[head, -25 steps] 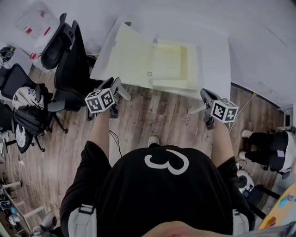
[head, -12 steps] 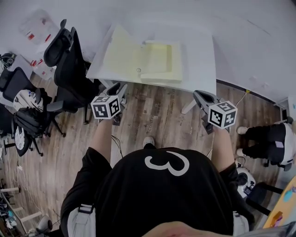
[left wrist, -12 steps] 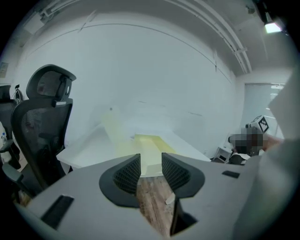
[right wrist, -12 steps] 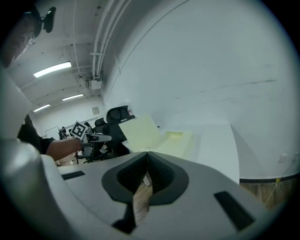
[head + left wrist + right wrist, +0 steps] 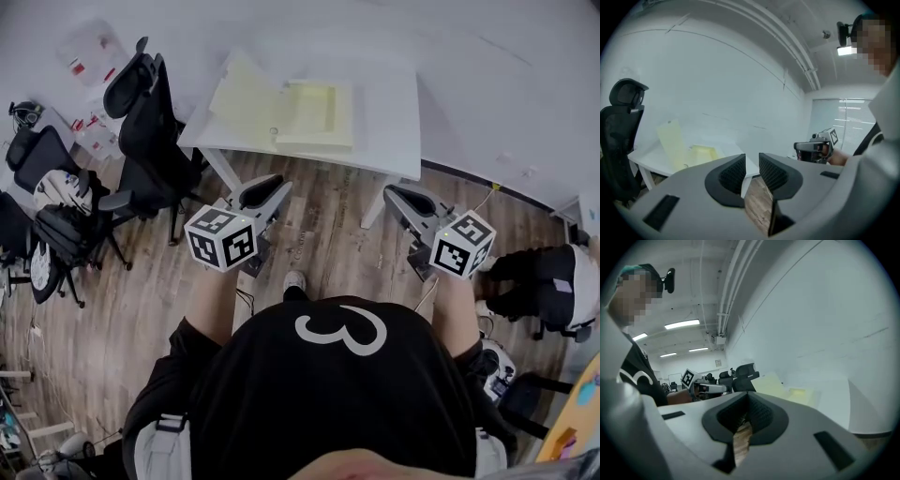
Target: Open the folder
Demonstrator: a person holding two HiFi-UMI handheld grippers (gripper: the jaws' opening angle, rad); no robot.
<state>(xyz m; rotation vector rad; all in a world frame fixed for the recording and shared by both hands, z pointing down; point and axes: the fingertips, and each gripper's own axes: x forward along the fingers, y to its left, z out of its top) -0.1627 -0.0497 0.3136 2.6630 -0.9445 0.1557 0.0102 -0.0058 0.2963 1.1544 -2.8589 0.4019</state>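
Two hand-held grippers hang above a wood floor (image 5: 319, 239), on the near side of a white table (image 5: 394, 122) and well apart from it. The left gripper (image 5: 751, 158) has its jaws narrowly apart and closing, with nothing between them. The right gripper (image 5: 748, 401) has its jaws brought together at the tips and holds nothing. The pale yellow folder (image 5: 314, 114) lies on the left part of the table, already spread open. Its left cover (image 5: 671, 140) is raised at a slant off the tabletop while the rest lies flat. A black office chair (image 5: 141, 112) stands just left of the table. The person holding the grippers wears a black shirt (image 5: 328, 403) with a white numeral three.
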